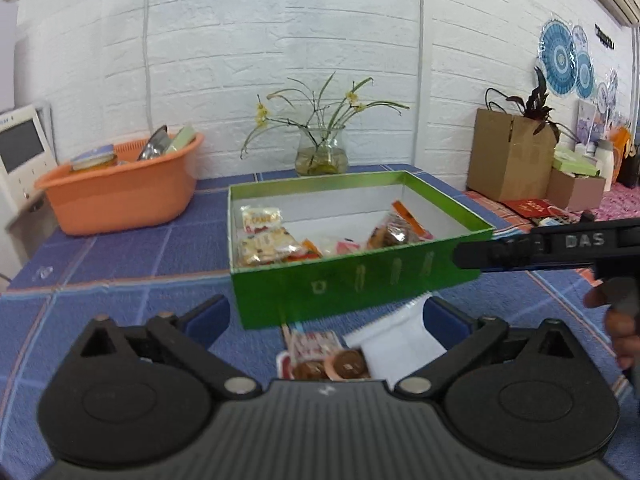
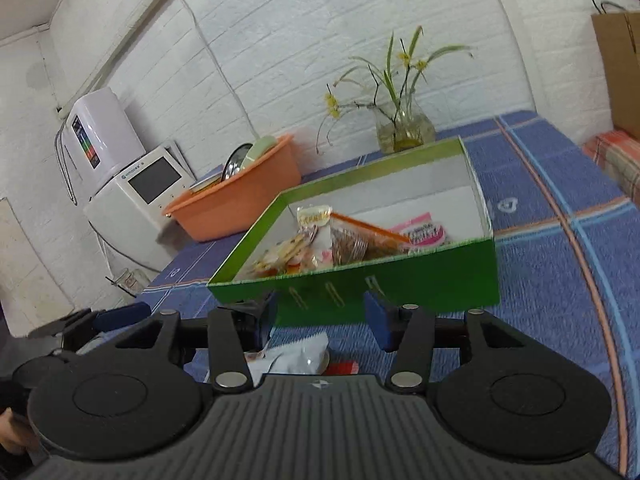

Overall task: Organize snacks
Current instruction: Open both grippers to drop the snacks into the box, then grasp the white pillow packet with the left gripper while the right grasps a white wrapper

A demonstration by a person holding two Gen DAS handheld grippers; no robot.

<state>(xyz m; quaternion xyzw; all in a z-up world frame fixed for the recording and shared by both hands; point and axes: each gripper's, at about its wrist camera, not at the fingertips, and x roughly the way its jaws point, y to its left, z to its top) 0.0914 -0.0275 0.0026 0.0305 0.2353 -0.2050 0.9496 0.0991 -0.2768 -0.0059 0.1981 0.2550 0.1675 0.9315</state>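
Left tool (image 1: 326, 312) and right tool (image 2: 320, 320) both gape wide, empty.

Looked like a home: checked cloth (image 1: 120, 264) on the surface, flower vase (image 1: 322, 156), orange washbasin (image 1: 120, 196), white brick wall (image 1: 240, 40).

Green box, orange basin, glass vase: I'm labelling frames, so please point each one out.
Green box (image 1: 360, 280): left wrist view, on its front wall.
Orange basin (image 1: 120, 196): left wrist view, on its front side.
Glass vase (image 2: 404, 130): right wrist view, on its lower body.
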